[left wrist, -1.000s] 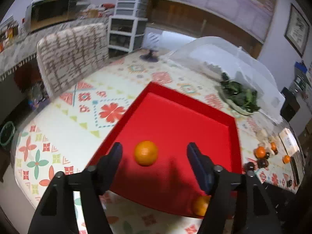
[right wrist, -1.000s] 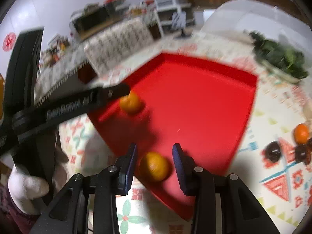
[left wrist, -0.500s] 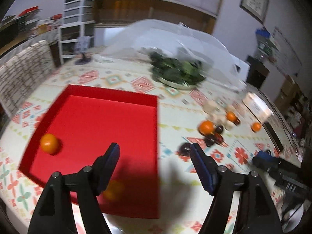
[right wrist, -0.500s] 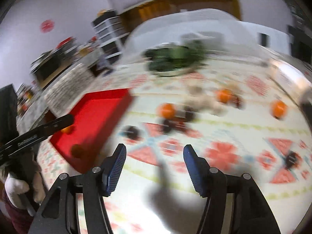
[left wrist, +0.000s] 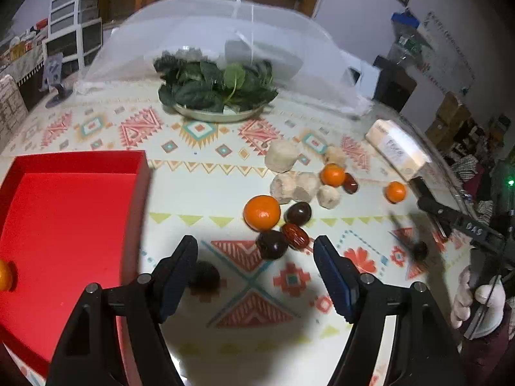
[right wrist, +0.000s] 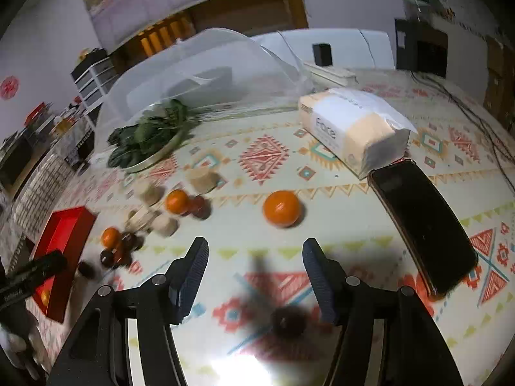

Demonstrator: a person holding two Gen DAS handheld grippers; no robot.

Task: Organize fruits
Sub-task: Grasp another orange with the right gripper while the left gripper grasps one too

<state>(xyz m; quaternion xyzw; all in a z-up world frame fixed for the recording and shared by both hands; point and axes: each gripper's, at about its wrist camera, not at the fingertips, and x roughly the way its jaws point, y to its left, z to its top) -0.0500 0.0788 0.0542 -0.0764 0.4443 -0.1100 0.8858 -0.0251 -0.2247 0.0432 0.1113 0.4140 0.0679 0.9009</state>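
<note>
Left wrist view: left gripper (left wrist: pixel 254 263) spread wide over the patterned tablecloth (left wrist: pixel 206 173), gripping nothing. Just ahead of the fingertips, a cluster of fruit: a large orange (left wrist: pixel 261 212), two dark plums (left wrist: pixel 272 244), a red date (left wrist: pixel 295 235). Another dark fruit (left wrist: pixel 204 276) beside the left finger. Red tray (left wrist: pixel 64 218) off to the left, one orange (left wrist: pixel 4 275) inside at its edge. Plate of greens (left wrist: pixel 215 91) further back. Right wrist view: right gripper (right wrist: pixel 254 265) with jaws just opened, about half apart and empty. A lone orange (right wrist: pixel 281 208) ahead of the tips, a blurred dark fruit (right wrist: pixel 288 320) on the cloth between the fingers. Black phone (right wrist: pixel 421 225) to the right, tissue pack (right wrist: pixel 351 128) behind.
</note>
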